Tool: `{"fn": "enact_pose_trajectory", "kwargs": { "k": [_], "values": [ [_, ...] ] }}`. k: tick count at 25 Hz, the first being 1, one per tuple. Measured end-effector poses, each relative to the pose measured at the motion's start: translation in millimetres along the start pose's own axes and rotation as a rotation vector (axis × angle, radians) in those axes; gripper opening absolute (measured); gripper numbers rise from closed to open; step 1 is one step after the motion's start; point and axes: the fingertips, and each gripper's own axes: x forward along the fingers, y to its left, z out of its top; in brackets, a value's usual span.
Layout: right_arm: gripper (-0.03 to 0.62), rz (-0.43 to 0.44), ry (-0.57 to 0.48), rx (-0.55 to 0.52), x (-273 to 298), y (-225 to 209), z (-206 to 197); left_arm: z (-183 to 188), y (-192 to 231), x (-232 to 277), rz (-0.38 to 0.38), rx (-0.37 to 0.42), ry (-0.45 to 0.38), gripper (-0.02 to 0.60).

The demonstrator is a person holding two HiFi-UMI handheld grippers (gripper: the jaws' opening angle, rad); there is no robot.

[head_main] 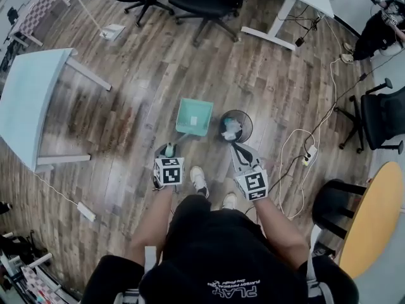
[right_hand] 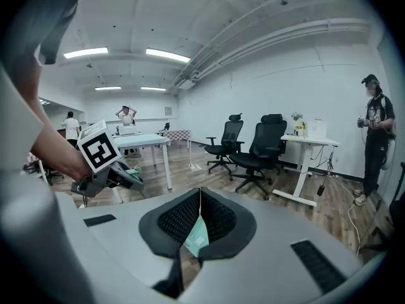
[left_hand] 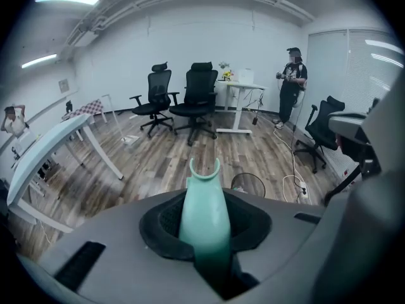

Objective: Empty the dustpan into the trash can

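While the dustpan (head_main: 194, 117) is held just beside the trash can (head_main: 249, 124), step in hand: tipping is judged not yet begun, since the pan is seen lying flat with its mouth turned away from the person.
Left gripper (head_main: 169, 152): closed on the teal handle (left_hand: 205, 211), which is clamped between the pads and juts forward, so that the pan can be steered from behind.
Right gripper (head_main: 239, 149): pads are pressed together with nothing clamped. A teal sliver seen below the tips is probably the pan beyond. It is held at the can's near side, perhaps so that the can may be steadied.
Dustpan height: whether it rests on the floor (head_main: 145, 75) or is lifted off it cannot be told from above.
Trash can: stood upright, mouth open upward, with pale crumpled rubbish (head_main: 230, 129) already inside.
Next move: the pan is to be raised over the rim and tilted.
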Motion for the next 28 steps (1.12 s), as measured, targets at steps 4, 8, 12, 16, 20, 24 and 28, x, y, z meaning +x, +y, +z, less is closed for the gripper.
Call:
{"fn": "enact_pose_trajectory", "kwargs": {
  "k": [4,8,12,16,20,24,28],
  "values": [
    [0.025,0.009,0.055,0.028,22,2,-18,-11,4,28,-0.015,-0.008,0.052,0.1],
    [0.025,0.0,0.119,0.082,50,3,-43,-17,5,58,-0.028,0.044,0.082,0.1],
    [0.025,-0.005,0.164,0.138,76,8,-65,-24,2,83,-0.034,0.09,0.112,0.1],
    [0.025,0.017,0.209,0.141,95,15,-81,-30,6,103,-0.02,0.105,0.131,0.1],
    [0.025,-0.013,0.225,0.165,98,11,-87,-37,7,120,-0.02,0.121,0.141,0.1],
    [0.025,-0.052,0.237,0.185,95,6,-94,-44,6,135,-0.024,0.115,0.164,0.101],
    [0.025,-0.067,0.244,0.195,92,8,-99,-48,9,144,-0.011,0.088,0.175,0.101]
  ]
}}
